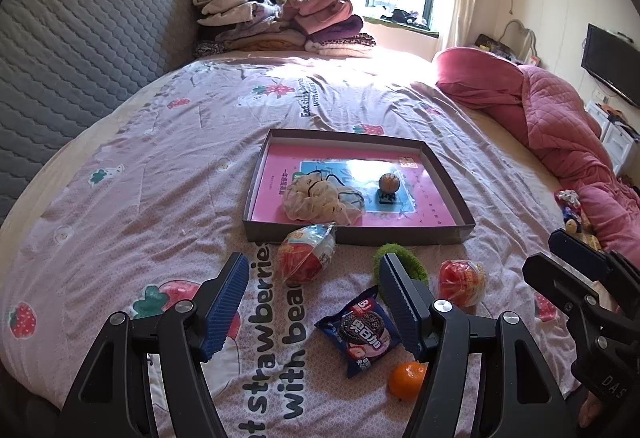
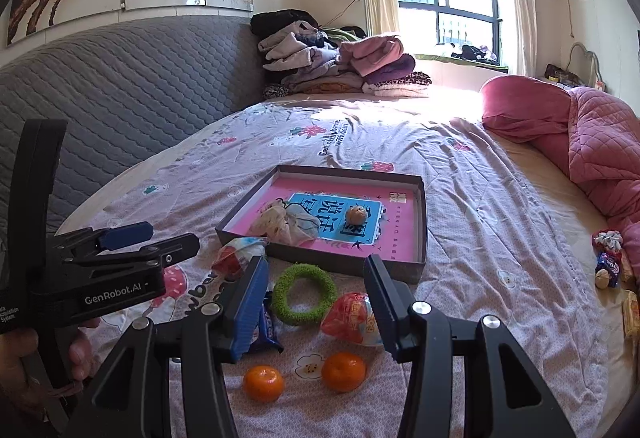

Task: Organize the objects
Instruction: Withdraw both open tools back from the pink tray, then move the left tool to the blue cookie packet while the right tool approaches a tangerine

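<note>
Left gripper (image 1: 312, 302): my jaws stand wide, empty, above the cookie packet (image 1: 360, 330).
Right gripper (image 2: 316, 302): my jaws part-open, empty; green ring (image 2: 303, 294) and red snack bag (image 2: 350, 318) between them on the bed (image 2: 480, 198).
Box (image 2: 420, 222): holds scrunchie (image 2: 284, 224), walnut (image 2: 356, 215).
Tangerines (image 2: 344, 371): nearest, loose on bed.

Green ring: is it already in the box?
No. In the right wrist view the green ring lies on the bedspread just in front of the box, outside its near wall.
</note>
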A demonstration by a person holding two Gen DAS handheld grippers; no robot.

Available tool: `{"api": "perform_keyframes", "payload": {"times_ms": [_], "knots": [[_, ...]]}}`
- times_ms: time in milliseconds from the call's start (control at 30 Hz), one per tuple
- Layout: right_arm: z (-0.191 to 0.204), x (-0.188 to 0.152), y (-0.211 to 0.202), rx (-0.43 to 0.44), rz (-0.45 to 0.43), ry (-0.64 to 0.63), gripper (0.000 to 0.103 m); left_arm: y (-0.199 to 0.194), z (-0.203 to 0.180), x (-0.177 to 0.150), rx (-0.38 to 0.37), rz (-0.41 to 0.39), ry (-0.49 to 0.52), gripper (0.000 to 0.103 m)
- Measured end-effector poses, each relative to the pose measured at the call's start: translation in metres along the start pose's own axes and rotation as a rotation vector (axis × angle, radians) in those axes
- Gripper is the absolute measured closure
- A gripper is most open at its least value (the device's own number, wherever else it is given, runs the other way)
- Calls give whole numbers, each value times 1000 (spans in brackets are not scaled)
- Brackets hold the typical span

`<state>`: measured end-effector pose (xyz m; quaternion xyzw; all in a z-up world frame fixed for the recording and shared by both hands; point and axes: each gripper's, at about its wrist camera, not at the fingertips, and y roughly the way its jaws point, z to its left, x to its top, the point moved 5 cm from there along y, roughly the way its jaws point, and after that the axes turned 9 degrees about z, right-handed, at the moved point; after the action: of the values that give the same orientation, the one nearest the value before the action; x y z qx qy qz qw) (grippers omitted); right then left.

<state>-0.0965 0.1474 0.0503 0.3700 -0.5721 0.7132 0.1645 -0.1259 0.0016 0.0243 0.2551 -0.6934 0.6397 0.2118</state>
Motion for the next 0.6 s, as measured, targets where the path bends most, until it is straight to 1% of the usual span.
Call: {"api": "perform_keyframes", "payload": {"times_ms": [300, 600], "knots": [[3, -18, -2, -5, 27, -6, 53, 3, 3, -11, 2, 23, 6, 34], [-5, -34, 3, -30, 62, 9, 53, 11, -2, -23, -2, 57, 19, 34]]}}
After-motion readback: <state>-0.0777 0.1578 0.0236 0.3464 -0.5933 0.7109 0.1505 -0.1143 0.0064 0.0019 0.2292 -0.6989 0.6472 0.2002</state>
